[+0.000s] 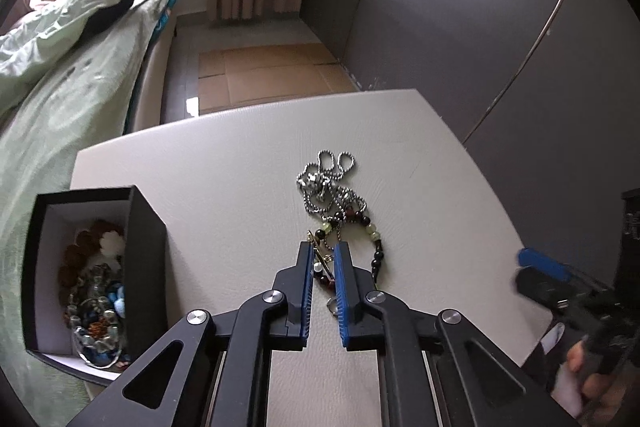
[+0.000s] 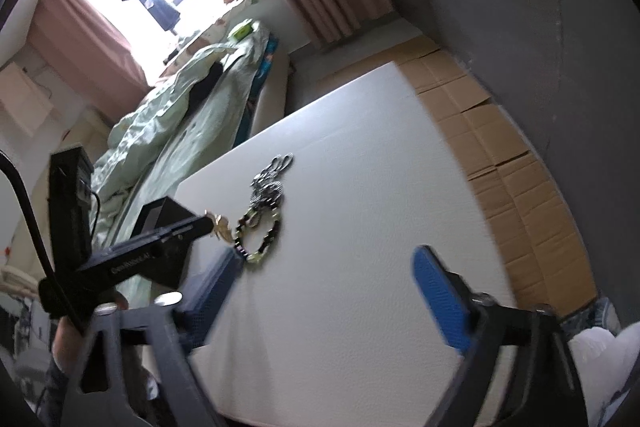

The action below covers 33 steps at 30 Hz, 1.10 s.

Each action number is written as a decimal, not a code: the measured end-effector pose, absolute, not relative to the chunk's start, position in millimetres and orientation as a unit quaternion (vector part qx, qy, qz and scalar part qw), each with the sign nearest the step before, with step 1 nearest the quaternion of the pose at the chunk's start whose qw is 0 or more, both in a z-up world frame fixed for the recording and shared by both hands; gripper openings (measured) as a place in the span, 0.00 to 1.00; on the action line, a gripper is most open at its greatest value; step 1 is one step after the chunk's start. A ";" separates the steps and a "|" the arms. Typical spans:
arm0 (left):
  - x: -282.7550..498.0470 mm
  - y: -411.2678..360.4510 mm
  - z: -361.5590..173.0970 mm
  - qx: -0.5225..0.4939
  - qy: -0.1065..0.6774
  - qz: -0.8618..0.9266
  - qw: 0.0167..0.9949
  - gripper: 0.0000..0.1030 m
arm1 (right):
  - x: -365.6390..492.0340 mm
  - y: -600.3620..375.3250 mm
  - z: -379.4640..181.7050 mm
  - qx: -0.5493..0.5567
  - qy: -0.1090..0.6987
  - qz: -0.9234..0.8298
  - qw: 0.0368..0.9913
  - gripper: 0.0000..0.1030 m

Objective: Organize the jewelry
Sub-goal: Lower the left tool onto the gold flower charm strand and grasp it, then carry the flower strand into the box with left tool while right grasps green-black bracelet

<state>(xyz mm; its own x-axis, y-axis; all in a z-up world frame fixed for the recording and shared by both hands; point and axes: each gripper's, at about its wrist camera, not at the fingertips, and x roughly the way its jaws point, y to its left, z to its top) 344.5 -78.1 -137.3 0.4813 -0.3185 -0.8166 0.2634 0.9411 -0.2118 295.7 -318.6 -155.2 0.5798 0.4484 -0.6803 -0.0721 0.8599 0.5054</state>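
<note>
A silver ball chain lies tangled with a bracelet of black and green beads on the white table. My left gripper is partly closed around a gold piece at the near end of the pile; whether it grips is unclear. A black box at the left holds several beaded pieces. My right gripper is open and empty over the table, right of the pile. The left gripper's tip holds the gold piece in the right wrist view.
A bed with green bedding runs along the left. Flattened cardboard lies on the floor beyond the table. A grey wall stands to the right. The right gripper's blue pad shows at the table's right edge.
</note>
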 end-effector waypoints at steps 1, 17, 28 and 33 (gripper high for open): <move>343.6 -76.5 -134.7 -0.031 0.478 -0.170 0.861 0.10 | 298.4 -314.7 -156.4 0.215 0.436 0.155 0.860 0.79; 335.5 -35.4 -100.2 -0.055 0.441 -0.158 0.882 0.10 | 350.5 -233.0 -174.8 0.124 0.491 0.164 0.846 0.67; 333.1 -1.2 -90.0 -0.078 0.425 -0.142 0.890 0.10 | 359.5 -188.8 -181.3 -0.020 0.515 0.111 0.850 0.51; 329.1 6.8 -87.9 -0.085 0.422 -0.143 0.891 0.10 | 354.7 -196.9 -178.3 -0.057 0.519 0.087 0.848 0.15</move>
